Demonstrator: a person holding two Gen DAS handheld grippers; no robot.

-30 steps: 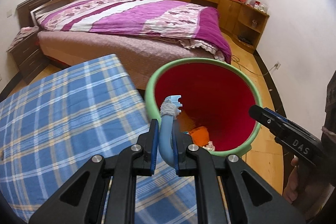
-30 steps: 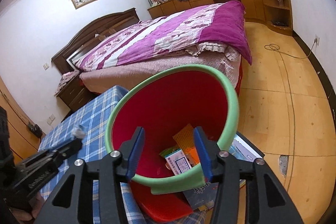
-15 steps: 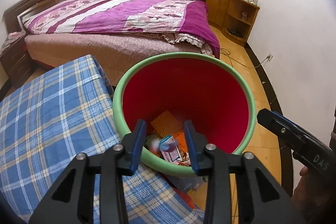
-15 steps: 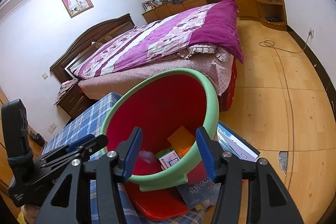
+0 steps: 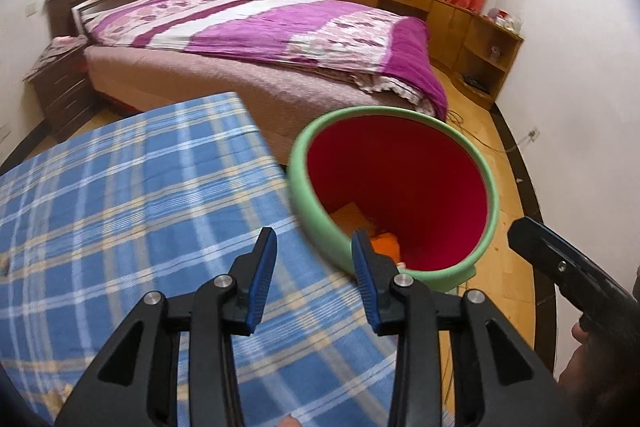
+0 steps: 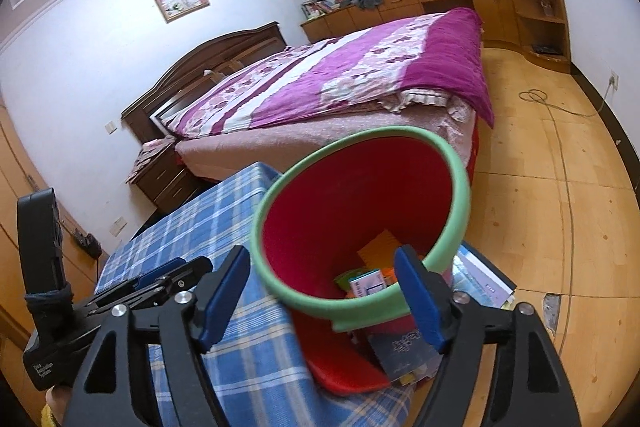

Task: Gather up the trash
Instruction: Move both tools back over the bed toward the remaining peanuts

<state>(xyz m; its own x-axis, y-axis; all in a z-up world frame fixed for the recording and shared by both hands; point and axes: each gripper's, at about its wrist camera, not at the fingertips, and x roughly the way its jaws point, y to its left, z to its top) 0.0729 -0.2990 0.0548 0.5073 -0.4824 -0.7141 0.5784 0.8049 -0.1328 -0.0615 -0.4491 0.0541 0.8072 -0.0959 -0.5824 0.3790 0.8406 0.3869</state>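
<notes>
A red bin with a green rim point(image 5: 394, 187) leans at the edge of the blue plaid cloth point(image 5: 140, 195). It holds an orange piece point(image 5: 386, 241), a small blue-and-white box point(image 6: 366, 285) and orange paper point(image 6: 378, 247). My left gripper point(image 5: 313, 233) is open and empty, over the cloth just short of the rim. In the right wrist view the jaws of my right gripper point(image 6: 320, 255) are opening, with the near part of the bin's rim point(image 6: 360, 303) between them. Its left pad stands apart from the rim. My left gripper point(image 6: 160, 283) shows at the left there.
A dark book point(image 6: 404, 347) and a red flat piece point(image 6: 344, 367) lie under the bin at the cloth's corner. Beyond stand a bed with a purple cover point(image 5: 260, 39), a nightstand point(image 5: 60, 87) and wooden cabinets point(image 5: 460, 19). A cable point(image 6: 560, 131) runs over the wooden floor.
The left gripper opened and let a light-blue curved piece drop into the bin, then drew back left over the cloth. The right gripper's jaws spread wider around the rim.
</notes>
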